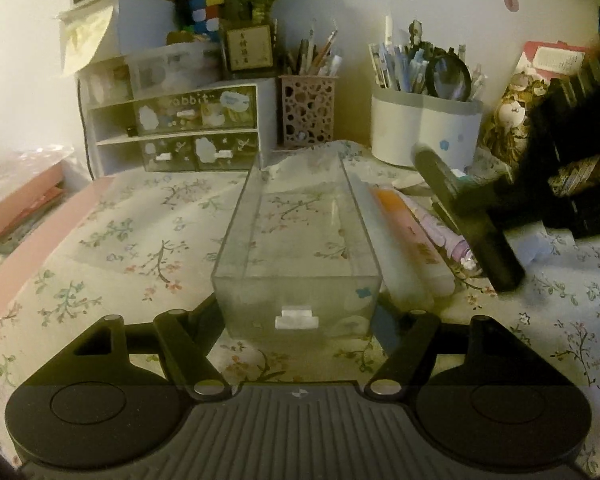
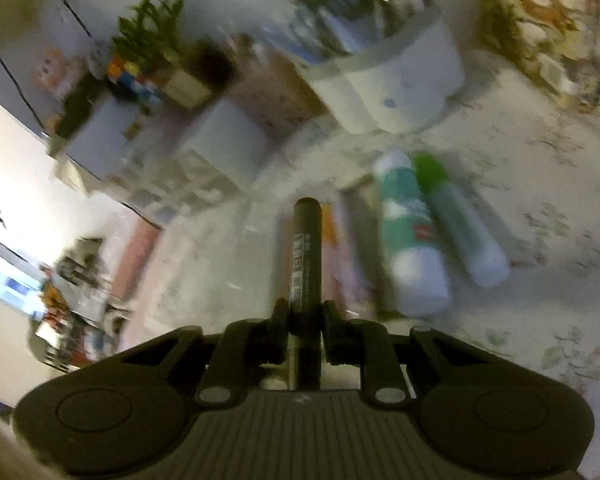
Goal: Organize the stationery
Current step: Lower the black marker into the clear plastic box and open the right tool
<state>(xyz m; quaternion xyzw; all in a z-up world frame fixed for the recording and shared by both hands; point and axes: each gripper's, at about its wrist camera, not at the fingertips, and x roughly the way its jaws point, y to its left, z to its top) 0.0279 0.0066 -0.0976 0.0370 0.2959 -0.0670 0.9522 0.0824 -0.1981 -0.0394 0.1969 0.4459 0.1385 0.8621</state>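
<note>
Two grippers: both clamped.
Left gripper (image 1: 298, 320): gripped clear drawer (image 1: 298, 248).
Right gripper (image 2: 305, 320): gripped black marker (image 2: 306, 256).

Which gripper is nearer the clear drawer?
Left. The left gripper clamps the clear drawer's front end; the right gripper, holding a black marker, is off its right side.

A dark marker (image 2: 306, 256) is clamped between the closed fingers of the right gripper (image 2: 305, 328) and is pointed away from the camera, over a flowered tablecloth (image 2: 540, 184). Just to its right, several pens and two capped tubes, one teal and white (image 2: 408, 236), one with a green cap (image 2: 460, 224), are laid side by side. Behind them a white pen holder (image 2: 396, 84) is seen, blurred.
</note>
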